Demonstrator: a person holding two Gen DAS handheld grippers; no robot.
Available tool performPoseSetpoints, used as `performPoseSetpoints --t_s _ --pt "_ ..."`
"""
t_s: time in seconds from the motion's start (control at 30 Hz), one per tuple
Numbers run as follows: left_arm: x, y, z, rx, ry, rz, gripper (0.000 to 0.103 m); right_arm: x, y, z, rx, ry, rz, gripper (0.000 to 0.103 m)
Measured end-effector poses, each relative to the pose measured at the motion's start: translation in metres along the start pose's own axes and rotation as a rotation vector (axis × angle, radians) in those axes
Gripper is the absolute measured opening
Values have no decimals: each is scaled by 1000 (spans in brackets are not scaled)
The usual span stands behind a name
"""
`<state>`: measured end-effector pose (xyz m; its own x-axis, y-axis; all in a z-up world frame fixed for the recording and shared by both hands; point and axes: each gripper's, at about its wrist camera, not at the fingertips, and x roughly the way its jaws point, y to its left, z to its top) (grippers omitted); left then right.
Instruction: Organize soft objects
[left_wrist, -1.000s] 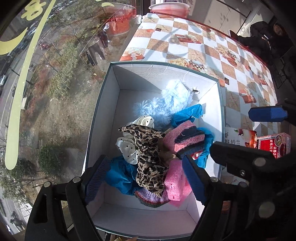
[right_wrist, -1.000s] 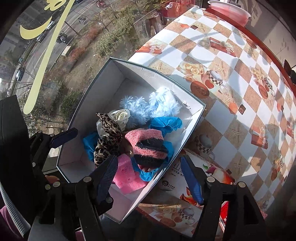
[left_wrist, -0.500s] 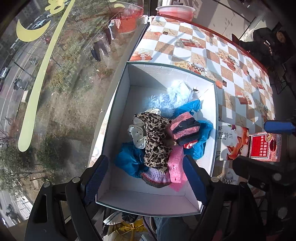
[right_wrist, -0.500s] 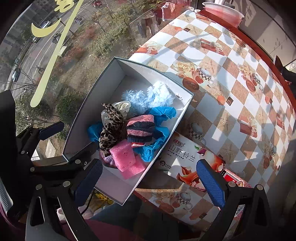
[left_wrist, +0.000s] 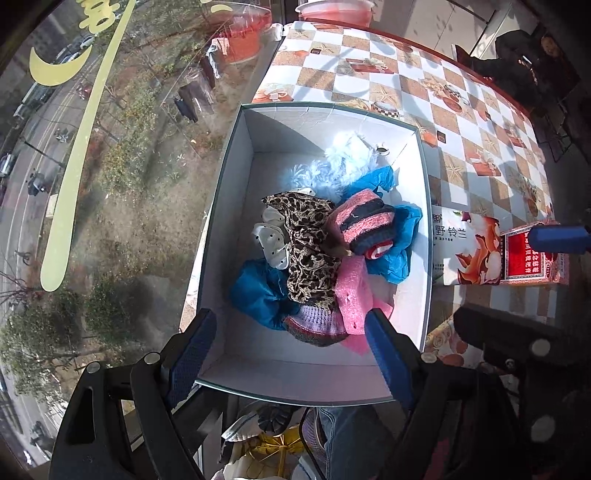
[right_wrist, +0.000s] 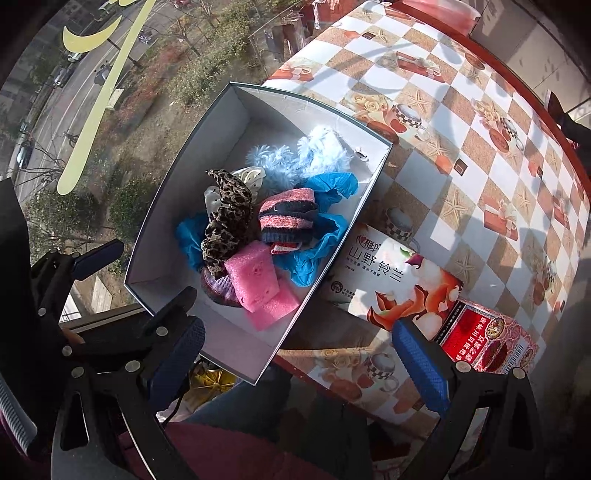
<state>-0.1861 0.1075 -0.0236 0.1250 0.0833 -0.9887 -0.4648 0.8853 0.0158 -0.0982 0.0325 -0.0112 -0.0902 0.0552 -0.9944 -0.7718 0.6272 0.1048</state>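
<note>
A white box (left_wrist: 236, 206) is sitting at the window edge of the checkered table (left_wrist: 461, 122), filling the centre of both wrist views, and the soft things are lying heaped in its middle and right half. The left gripper (left_wrist: 284, 354) is hovering above the near wall at the bottom of the frame, jaws spread wide and grasping nothing; the right gripper (right_wrist: 299, 362) is likewise parted and empty, hanging over the box's near corner. Within the heap, a leopard-print scarf (left_wrist: 310, 243) is draping over a blue cloth (left_wrist: 258, 291), a striped knit roll (left_wrist: 364, 225) is resting on top at the right, a pink foam piece (right_wrist: 255, 284) is lying toward the near end, and a pale fluffy item (left_wrist: 332, 166) is sitting at the far end. All appear light, limp and compressible, likely to sag or snag on neighbours when lifted; pinching a raised fold or the knit roll's thick middle seems safest. A printed carton (right_wrist: 395, 280) is lying just beside the box.
</note>
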Motion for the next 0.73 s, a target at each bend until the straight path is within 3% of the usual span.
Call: performPoseSetpoints --t_s 0.6,0.73 --pt "2 17 -7 4 2 -17 85 -3 19 -2 -12 -20 -57 102" --pt "-2 24 -11 -11 -38 -74 85 -2 23 -1 -11 -21 -63 102"
